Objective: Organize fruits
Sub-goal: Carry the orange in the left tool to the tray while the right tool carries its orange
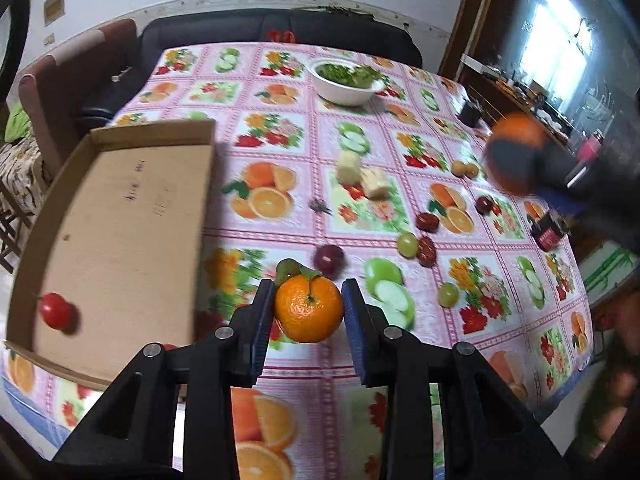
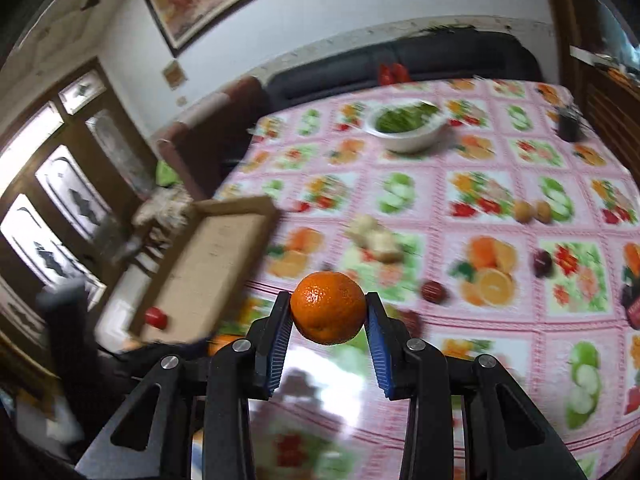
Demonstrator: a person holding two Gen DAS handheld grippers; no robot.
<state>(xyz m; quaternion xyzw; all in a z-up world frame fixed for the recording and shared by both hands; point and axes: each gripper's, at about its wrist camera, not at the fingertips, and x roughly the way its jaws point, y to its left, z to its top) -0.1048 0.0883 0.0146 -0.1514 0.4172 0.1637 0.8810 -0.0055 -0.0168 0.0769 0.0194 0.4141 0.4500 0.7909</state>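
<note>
Each claw has hold of an orange. The left claw is part way open, and its blue pads press on both sides of an orange with leaves. This orange is round, so it has no long side. Its little stem dimple faces up toward the camera, and its green leaves stick out at the far top. It sits right at the tips of the claw, up in the air above the counter.

The right claw is also only part way open, squeezed on a second orange. That one is round too. It sits high between the very tips of the pads, with its bumpy skin facing us; I cannot see a stem on it.

The left view shows a cardboard tray at the left of the counter with a small red fruit in its near corner. It also shows loose green grapes, dark red fruits, pale cut chunks and a white bowl of greens. The right claw shows there only as a blur at the right edge. The right view is blurry, but it shows a big window on the left wall and a painting above.
</note>
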